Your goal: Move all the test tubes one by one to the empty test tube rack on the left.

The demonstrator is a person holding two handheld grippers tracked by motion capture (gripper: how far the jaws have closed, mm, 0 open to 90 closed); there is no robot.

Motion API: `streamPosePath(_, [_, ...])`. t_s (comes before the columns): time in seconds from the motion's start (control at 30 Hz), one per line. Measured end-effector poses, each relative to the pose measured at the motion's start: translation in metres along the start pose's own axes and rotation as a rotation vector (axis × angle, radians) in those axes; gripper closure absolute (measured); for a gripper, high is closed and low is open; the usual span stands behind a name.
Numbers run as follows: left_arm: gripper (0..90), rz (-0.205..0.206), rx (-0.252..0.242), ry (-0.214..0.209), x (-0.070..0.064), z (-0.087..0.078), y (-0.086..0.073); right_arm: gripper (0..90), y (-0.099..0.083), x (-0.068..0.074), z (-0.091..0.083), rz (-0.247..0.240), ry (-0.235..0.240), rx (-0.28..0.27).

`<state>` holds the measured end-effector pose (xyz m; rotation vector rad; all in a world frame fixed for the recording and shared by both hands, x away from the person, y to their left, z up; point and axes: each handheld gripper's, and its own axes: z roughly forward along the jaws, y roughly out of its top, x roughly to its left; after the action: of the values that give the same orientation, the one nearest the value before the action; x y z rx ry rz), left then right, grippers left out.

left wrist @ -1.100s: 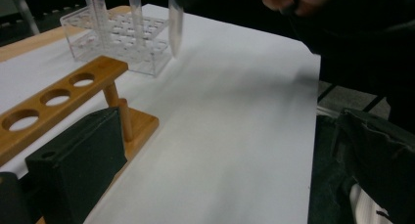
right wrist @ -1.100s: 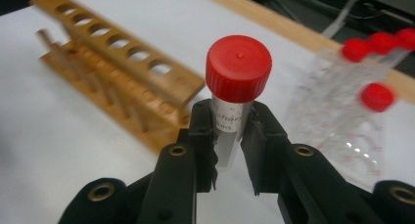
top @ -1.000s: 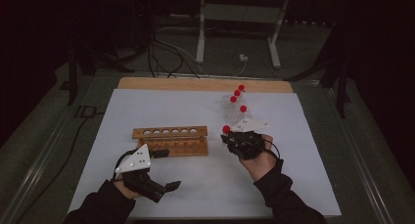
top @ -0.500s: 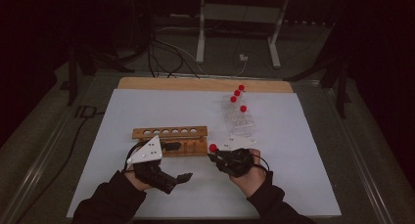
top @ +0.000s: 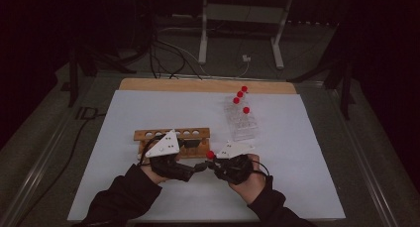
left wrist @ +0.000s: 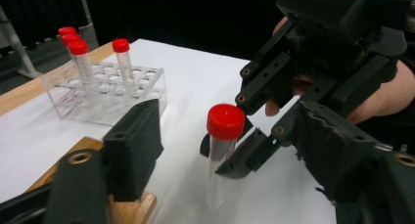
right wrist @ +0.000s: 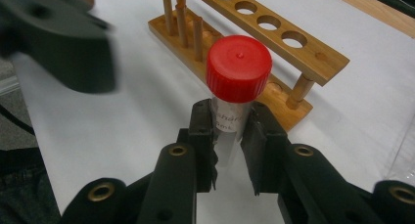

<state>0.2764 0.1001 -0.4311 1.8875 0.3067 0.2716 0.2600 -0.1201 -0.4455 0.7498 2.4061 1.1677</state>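
Red-capped tube [right wrist: 230, 101] first, since that's what both hands are busy around: it sits upright, pinched just under its cap by the right gripper [top: 214, 163], near the front edge of the bench [top: 297, 187], about mid-width. The right gripper view shows its jaws closed on the clear body, which has a printed label I can't read. The left gripper view catches the same tube [left wrist: 222, 150] from the side, over the white surface, with the left gripper [top: 198, 167] spread wide on either side of it, not touching.

From the high view, the wooden rack [top: 173, 140] lies just behind the hands, every hole I can see empty. The clear plastic rack [top: 240, 120] stands toward the back right with four red-capped tubes [top: 240, 95] in it, three bunched at its far end, one apart.
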Motion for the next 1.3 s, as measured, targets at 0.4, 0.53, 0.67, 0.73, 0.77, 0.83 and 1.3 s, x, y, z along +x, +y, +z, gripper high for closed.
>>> streamPosePath(0.4, [54.2, 0.049, 0.027, 0.004, -0.002, 0.019, 0.002, 74.6, 0.0, 0.0, -0.001, 0.001, 0.003, -0.004])
streamPosePath(0.53, [66.1, 0.056, 0.035, 0.0, -0.001, 0.021, 0.001, 74.6, 0.0, 0.0, -0.002, 0.001, -0.003, -0.005])
streamPosePath(0.67, [70.8, 0.061, 0.031, 0.007, -0.001, 0.022, 0.0, 74.6, 0.0, 0.0, -0.002, 0.002, -0.004, -0.006])
streamPosePath(0.73, [71.4, 0.06, 0.035, 0.006, -0.001, 0.022, 0.0, 74.6, -0.001, -0.001, -0.001, 0.002, -0.005, -0.006])
streamPosePath(0.77, [71.7, 0.068, 0.037, 0.01, -0.002, 0.022, 0.001, 74.6, -0.001, -0.001, -0.001, 0.004, -0.005, -0.008])
streamPosePath(0.83, [71.9, 0.072, 0.033, 0.015, -0.003, 0.022, 0.002, 74.5, -0.001, -0.001, -0.002, 0.008, -0.009, -0.014])
streamPosePath(1.3, [72.0, 0.053, -0.018, 0.102, 0.018, 0.001, 0.022, 46.8, -0.004, -0.004, -0.014, 0.014, 0.002, -0.075])
